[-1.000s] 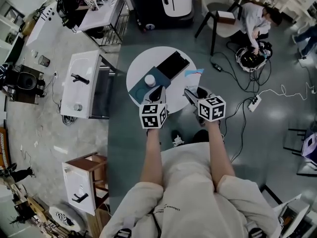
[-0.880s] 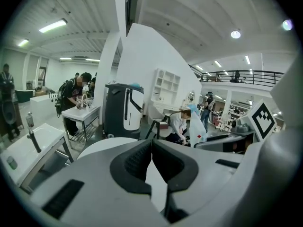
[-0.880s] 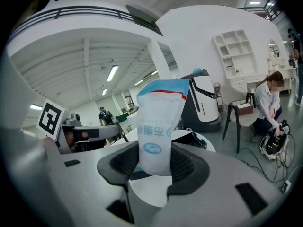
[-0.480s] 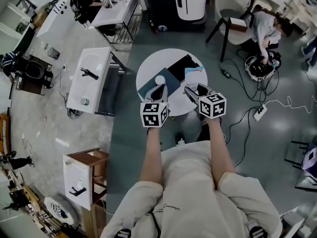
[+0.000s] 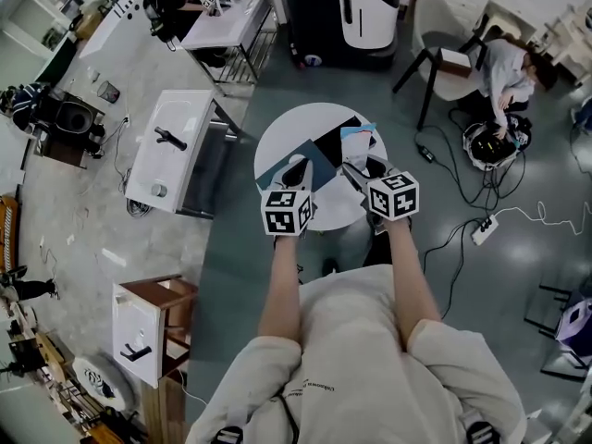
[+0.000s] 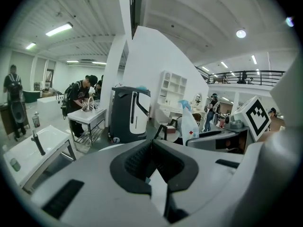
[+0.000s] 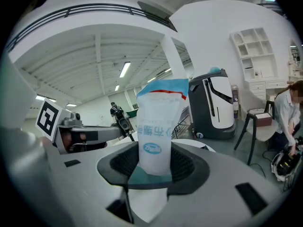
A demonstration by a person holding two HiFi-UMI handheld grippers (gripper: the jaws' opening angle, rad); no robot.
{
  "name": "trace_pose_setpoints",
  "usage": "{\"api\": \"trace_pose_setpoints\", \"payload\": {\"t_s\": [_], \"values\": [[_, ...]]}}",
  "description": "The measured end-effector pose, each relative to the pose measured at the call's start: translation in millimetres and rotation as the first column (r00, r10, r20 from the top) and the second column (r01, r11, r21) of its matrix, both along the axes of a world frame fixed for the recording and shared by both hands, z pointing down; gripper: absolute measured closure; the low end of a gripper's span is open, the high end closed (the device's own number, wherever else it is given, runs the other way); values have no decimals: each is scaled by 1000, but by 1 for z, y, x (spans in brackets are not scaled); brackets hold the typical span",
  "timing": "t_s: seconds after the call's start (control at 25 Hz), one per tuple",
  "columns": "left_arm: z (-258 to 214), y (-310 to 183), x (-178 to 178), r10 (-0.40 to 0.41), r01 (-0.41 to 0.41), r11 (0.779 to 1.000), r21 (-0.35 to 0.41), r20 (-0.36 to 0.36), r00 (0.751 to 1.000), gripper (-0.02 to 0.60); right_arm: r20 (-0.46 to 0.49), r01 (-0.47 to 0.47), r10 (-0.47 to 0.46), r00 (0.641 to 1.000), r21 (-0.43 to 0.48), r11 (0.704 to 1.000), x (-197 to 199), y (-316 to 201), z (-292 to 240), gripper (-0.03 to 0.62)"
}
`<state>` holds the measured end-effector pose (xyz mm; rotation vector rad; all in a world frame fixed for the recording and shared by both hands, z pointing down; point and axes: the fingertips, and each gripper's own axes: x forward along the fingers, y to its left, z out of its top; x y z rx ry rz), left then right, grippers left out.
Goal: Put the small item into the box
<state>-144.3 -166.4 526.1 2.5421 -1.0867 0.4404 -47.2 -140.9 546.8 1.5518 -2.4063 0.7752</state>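
A round white table point(image 5: 326, 209) carries a black box point(image 5: 330, 138) and a teal lid point(image 5: 274, 170). My right gripper point(image 5: 363, 167) is shut on a small white packet point(image 5: 358, 143) with a blue top. In the right gripper view that packet point(image 7: 155, 131) stands upright between the pads of the right gripper point(image 7: 154, 163). My left gripper point(image 5: 295, 173) hovers over the teal lid beside the box. In the left gripper view, the left gripper point(image 6: 152, 148) has its pads together and nothing between them. A white round item that lay on the lid is hidden.
A tall dark-and-white machine point(image 5: 347, 7) stands beyond the table. White workbenches point(image 5: 171, 151) line the left. At the right are a chair point(image 5: 435, 35), a seated person point(image 5: 509, 67) and cables with a power strip point(image 5: 481, 229) on the floor.
The head view has shifted, so the table sits a little farther off. Both grippers stay side by side over it. The white round item on the lid is no longer visible.
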Motion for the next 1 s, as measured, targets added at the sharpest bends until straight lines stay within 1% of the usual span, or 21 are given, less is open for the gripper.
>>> {"api": "trace_pose_setpoints", "payload": {"t_s": [0.28,0.44,0.6,0.76,0.88,1.0], "values": [[10,-30,24,-40,40,999,-35,4,999,560,15,25,-25,1000,-24,999,27,-39,8,385],[15,-51,31,-92,92,994,-57,7,996,560,25,60,-59,998,-41,997,38,-63,14,385],[16,-69,39,-150,150,986,-67,11,989,560,35,109,-107,994,-48,993,48,-89,15,385],[18,-83,50,-191,193,978,-75,27,981,560,47,134,-132,990,-56,989,62,-111,18,385],[21,-94,54,-237,239,968,-82,32,971,560,55,172,-168,984,-67,983,67,-124,23,385],[26,-102,68,-272,274,958,-88,38,962,560,56,217,-213,975,-71,974,78,-136,27,385]]}}
